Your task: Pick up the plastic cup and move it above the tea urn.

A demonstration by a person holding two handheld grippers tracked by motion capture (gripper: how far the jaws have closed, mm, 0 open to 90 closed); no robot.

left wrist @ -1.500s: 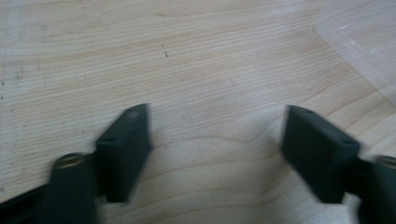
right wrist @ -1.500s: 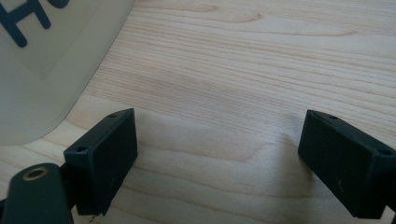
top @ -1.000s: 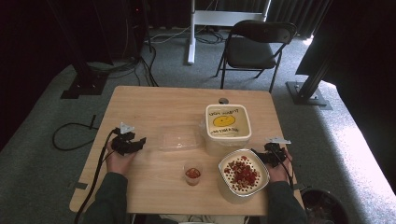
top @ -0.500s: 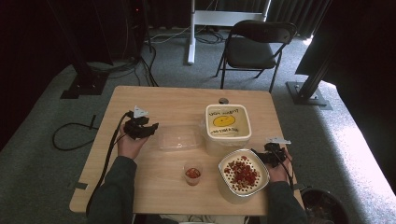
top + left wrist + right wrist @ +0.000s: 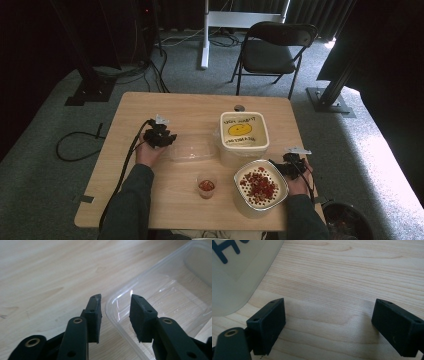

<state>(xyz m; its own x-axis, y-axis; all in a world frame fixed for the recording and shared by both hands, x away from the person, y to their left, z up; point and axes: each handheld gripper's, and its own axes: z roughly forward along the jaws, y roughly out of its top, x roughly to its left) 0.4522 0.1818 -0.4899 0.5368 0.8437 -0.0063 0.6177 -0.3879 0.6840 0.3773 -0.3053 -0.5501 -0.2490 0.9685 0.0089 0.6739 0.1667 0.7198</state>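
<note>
A clear plastic tray (image 5: 192,149) lies on the wooden table (image 5: 150,110), left of a white tub (image 5: 242,135) with a yellow smiley label. My left gripper (image 5: 159,135) is at the tray's left end. In the left gripper view my left gripper (image 5: 115,298) straddles the clear tray's (image 5: 175,295) rim; the jaws have just been closing, with a gap still showing beside each pad. My right gripper (image 5: 290,165) rests by a bowl (image 5: 260,187) of red and white bits. In the right gripper view my right gripper (image 5: 329,302) stands wide open over bare wood, the tub (image 5: 234,277) at its left.
A small cup (image 5: 206,186) with red contents stands near the table's front edge, between my forearms. A folding chair (image 5: 272,50) stands beyond the far edge. A dark bin (image 5: 347,222) sits on the floor at the front right corner.
My left gripper has moved away from me and to the right, up to the clear tray's left end. The right hand has stayed put.
</note>
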